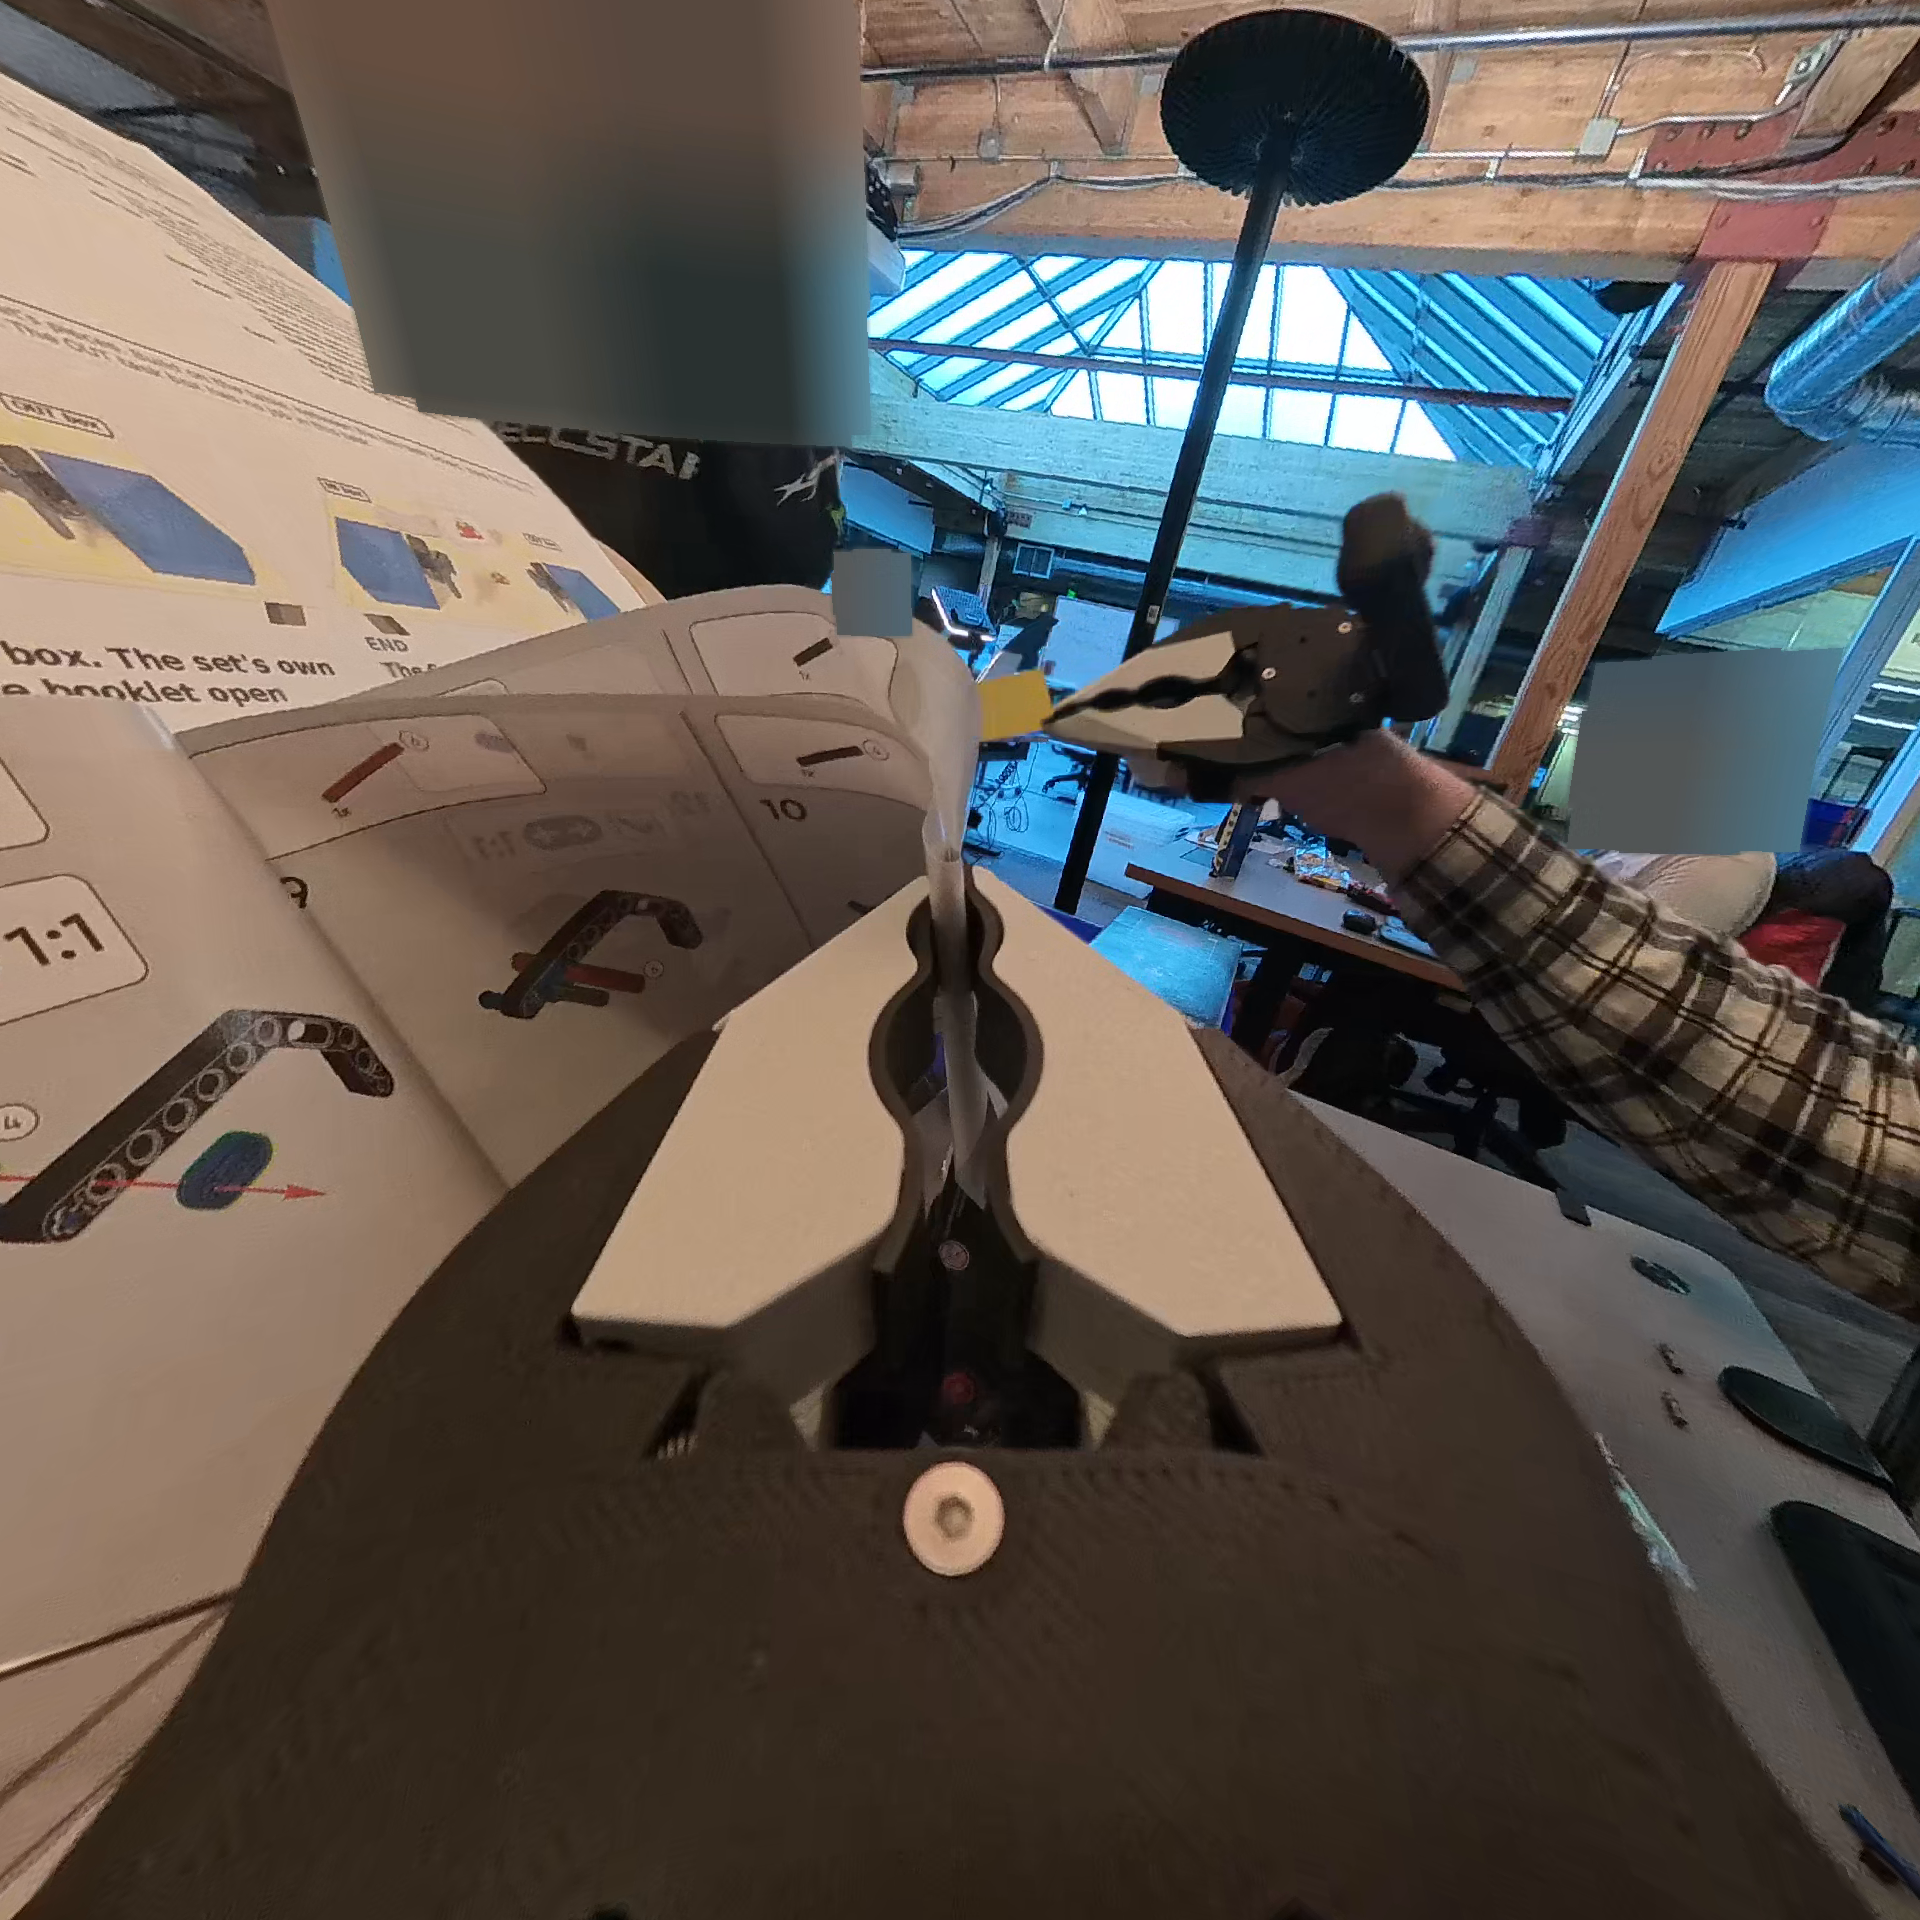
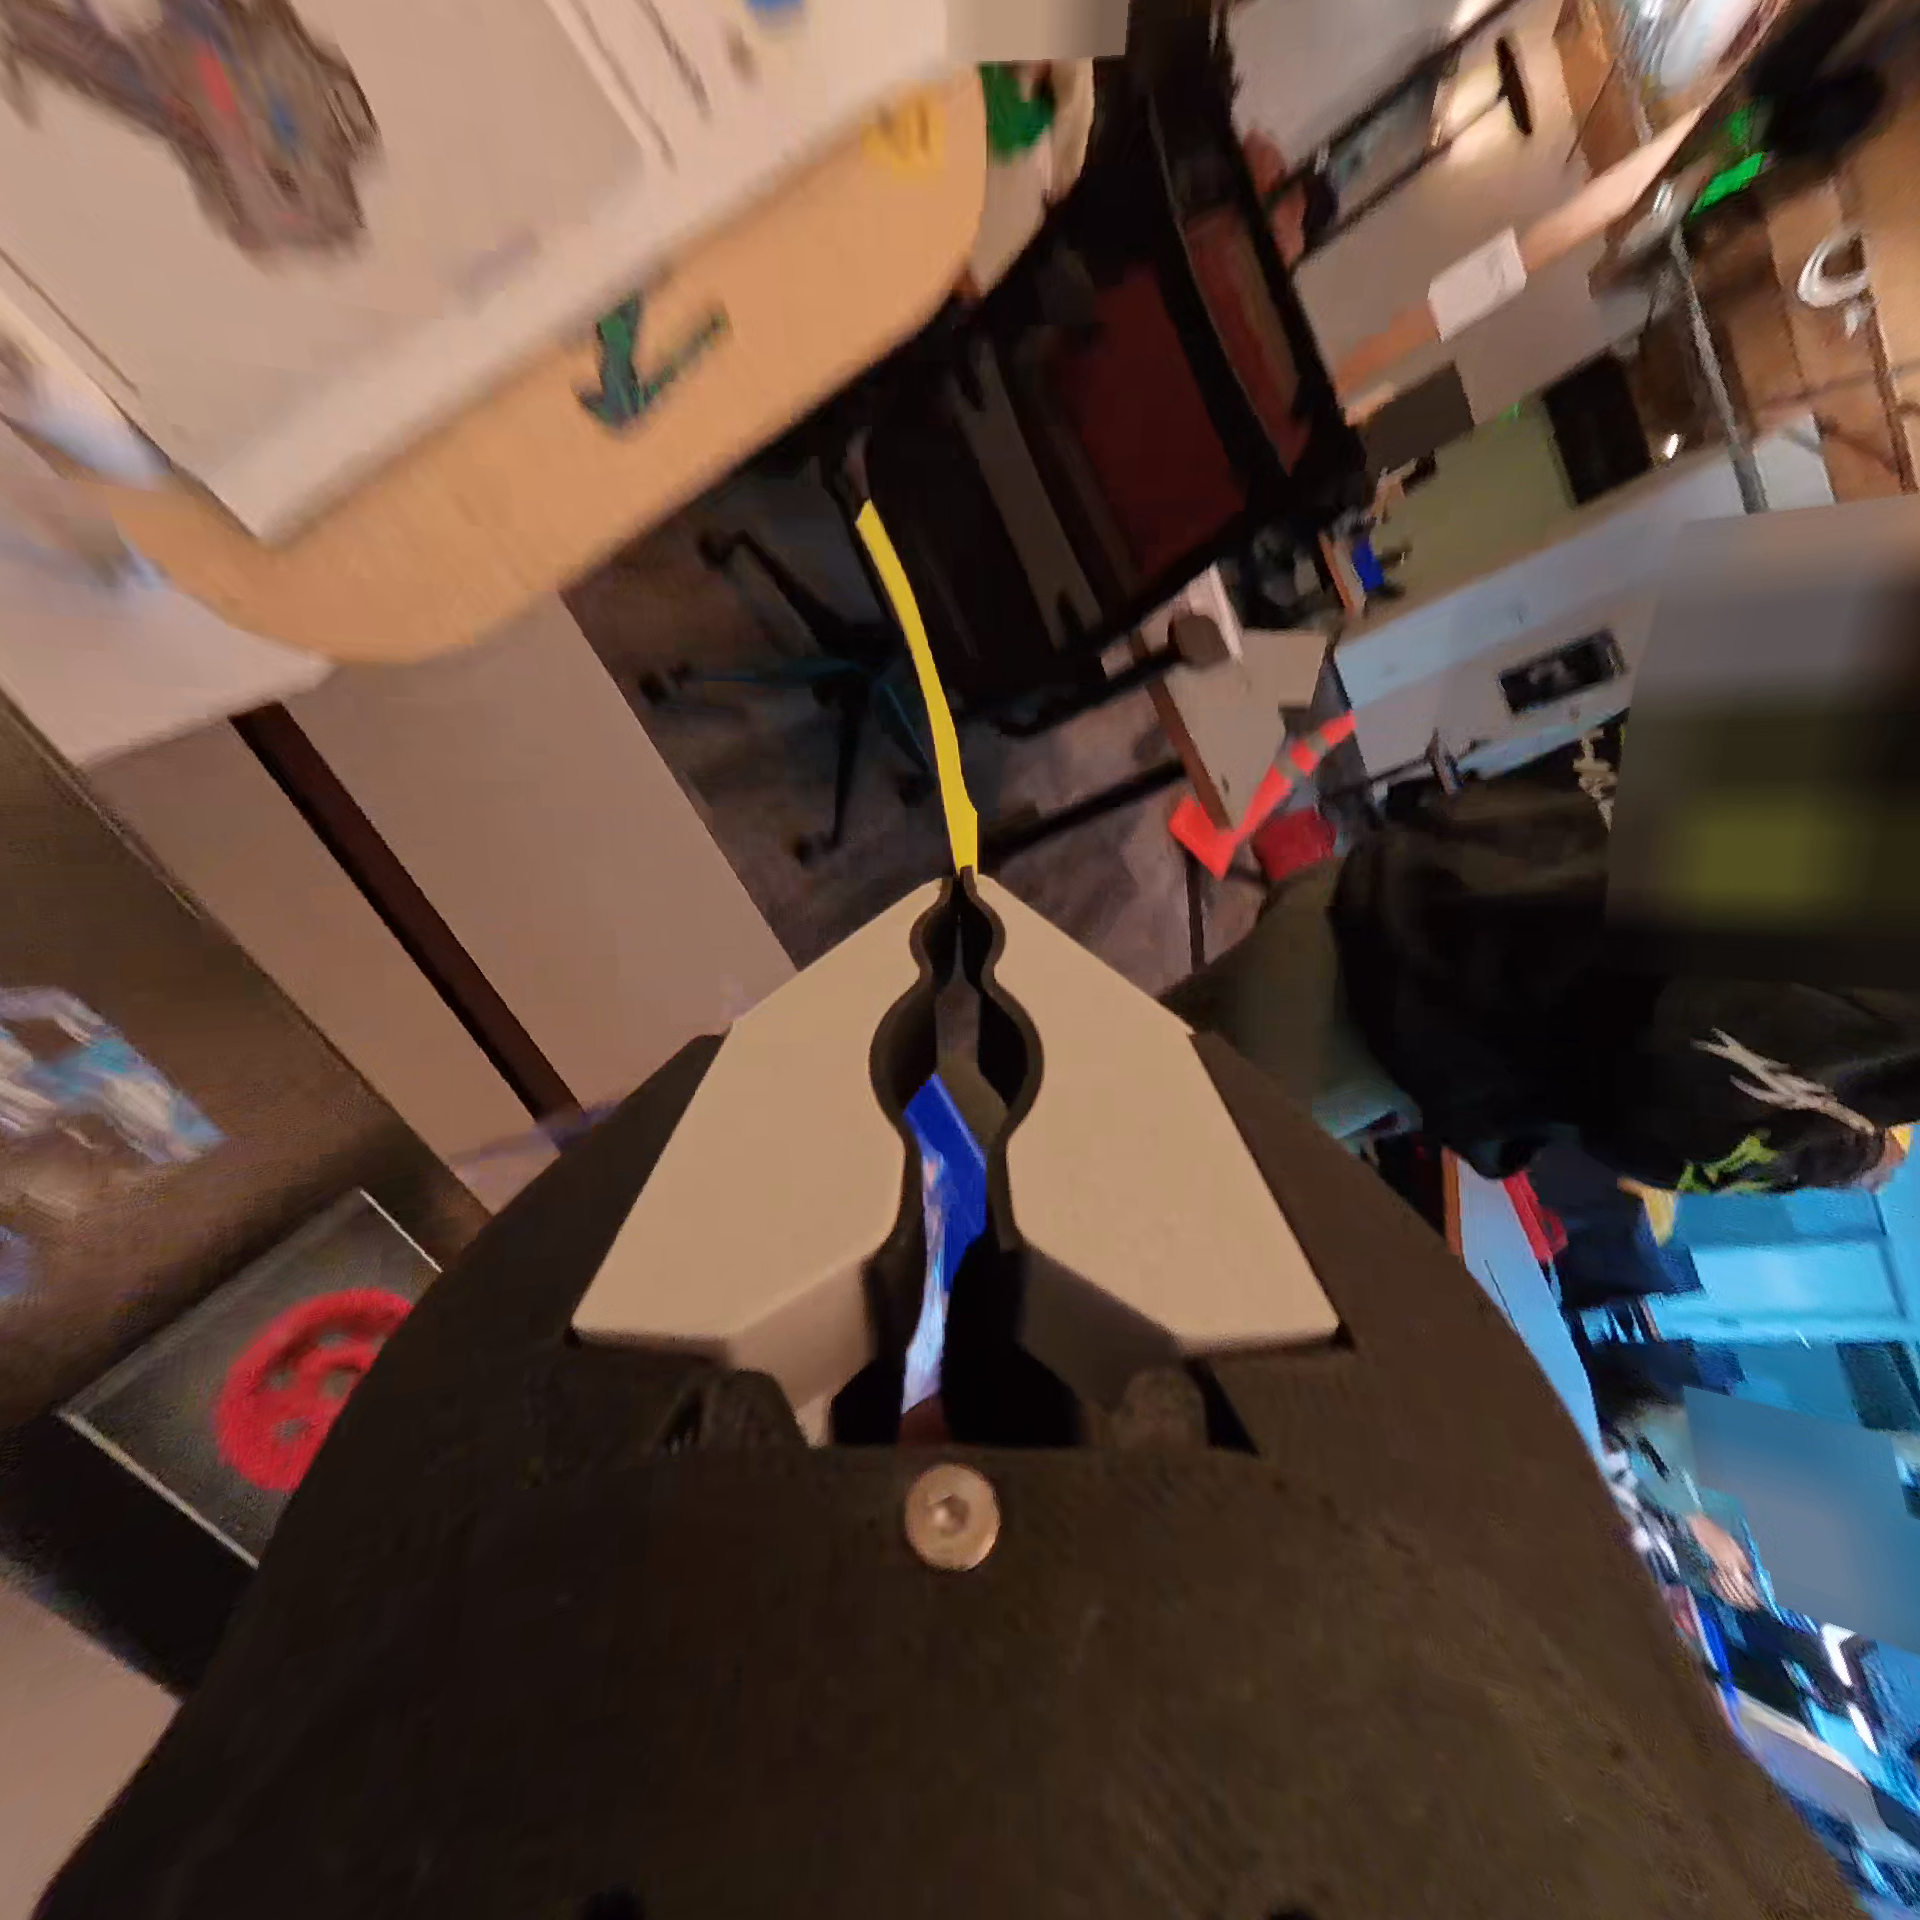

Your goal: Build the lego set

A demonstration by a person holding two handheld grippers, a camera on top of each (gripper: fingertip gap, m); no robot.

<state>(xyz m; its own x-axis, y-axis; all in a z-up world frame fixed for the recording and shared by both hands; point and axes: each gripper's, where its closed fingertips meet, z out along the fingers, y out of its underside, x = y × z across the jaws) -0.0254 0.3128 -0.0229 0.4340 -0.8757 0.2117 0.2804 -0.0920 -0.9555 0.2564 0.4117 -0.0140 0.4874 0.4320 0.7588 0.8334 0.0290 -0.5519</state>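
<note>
The open Lego instruction booklet [image 1: 499,935] fills the left of the left wrist view, raised off the table. My left gripper [image 1: 951,883] is shut on the edge of some of its white pages [image 1: 940,748], which stand up between the jaws. My right gripper [image 1: 1049,717] shows farther off, held by a hand in a plaid sleeve, shut on a yellow sheet [image 1: 1013,704] beside the page edge. In the blurred right wrist view, the right gripper [image 2: 964,883] pinches that thin yellow sheet [image 2: 925,675] edge-on, with a blue printed part between the fingers.
A large printed sheet [image 1: 156,416] stands behind the booklet. A black pole with a round top [image 1: 1205,468] rises at the centre. The white table edge [image 1: 1558,1299] lies at the right. A dark box with a red wheel picture [image 2: 281,1382] and a round wooden tabletop [image 2: 520,468] show. The gap from one gripper's tips to the other's is roughly 30 centimetres.
</note>
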